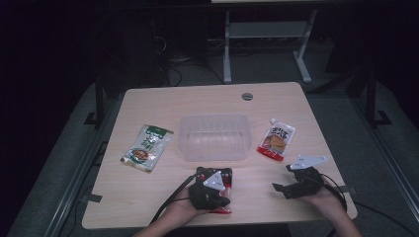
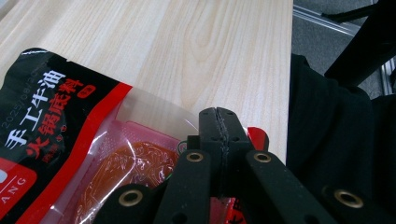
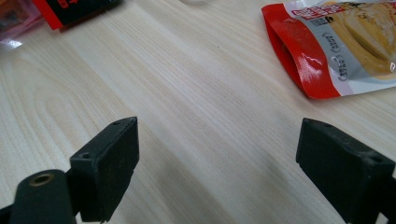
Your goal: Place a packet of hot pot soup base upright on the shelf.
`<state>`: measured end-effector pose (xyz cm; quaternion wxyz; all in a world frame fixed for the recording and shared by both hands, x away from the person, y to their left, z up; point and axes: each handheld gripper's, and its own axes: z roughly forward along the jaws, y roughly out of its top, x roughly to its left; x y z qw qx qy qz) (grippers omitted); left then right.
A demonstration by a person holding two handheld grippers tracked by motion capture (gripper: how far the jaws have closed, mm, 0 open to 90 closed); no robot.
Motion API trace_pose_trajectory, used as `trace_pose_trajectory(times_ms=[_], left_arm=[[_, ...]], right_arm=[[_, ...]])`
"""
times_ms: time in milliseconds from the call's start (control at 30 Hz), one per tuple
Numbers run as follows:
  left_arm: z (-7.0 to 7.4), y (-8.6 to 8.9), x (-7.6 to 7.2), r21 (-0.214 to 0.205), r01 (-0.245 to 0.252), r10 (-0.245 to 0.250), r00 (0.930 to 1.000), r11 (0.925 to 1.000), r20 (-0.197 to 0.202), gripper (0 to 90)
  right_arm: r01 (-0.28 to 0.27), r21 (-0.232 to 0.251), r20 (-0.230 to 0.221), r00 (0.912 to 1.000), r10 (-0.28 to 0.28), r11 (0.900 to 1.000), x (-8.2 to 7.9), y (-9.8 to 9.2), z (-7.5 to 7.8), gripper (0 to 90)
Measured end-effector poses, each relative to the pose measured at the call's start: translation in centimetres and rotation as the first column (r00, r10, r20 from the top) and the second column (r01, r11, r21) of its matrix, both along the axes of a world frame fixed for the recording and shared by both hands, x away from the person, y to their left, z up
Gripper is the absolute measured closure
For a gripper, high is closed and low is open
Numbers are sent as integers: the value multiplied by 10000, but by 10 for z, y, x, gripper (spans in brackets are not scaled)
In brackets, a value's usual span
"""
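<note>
I see the left claw (image 2: 218, 122) closed, its jaws pressed together on the near edge of the red-and-black sauce packet (image 2: 70, 154). The packet lies flat on the counter (image 1: 163, 101), just in front of the clear plastic tub (image 1: 215, 138), long axis running toward the tub. The right claw (image 3: 217, 170) stands wide open, empty. A green pouch (image 1: 147, 147) lies left of the tub, an orange pouch (image 1: 276, 139) right. Nothing stands between packet and tub.

The high view is dim, with darkness beyond the table's (image 1: 148, 103) edges. Both gripper views are brighter and sharp, with glare on the pouch (image 3: 327, 46) and soft shadows under the jaws.
</note>
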<state>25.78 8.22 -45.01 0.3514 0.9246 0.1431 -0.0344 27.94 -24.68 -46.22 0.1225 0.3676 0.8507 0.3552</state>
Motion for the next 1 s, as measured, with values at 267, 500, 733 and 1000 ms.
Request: trace_pose_trajectory(times_ms=[267,500,733,1000], left_arm=[[2,7,-2,79,-108,108,9999,9999,25,897],[7,24,-1,96,-377,376,9993,9992,45,897],[9,37,-1,228,-549,548,9985,9982,53,897],[6,34,-6,443,-324,327,9995,9985,-41,897]], right_arm=[[-23,-6,117,9999,23,10000,0,0,1,129],[49,-42,3,10000,-49,10000,0,0,0,129],[36,-44,16,10000,-36,10000,0,0,0,129],[61,-61,-14,10000,-61,10000,0,0,0,129]])
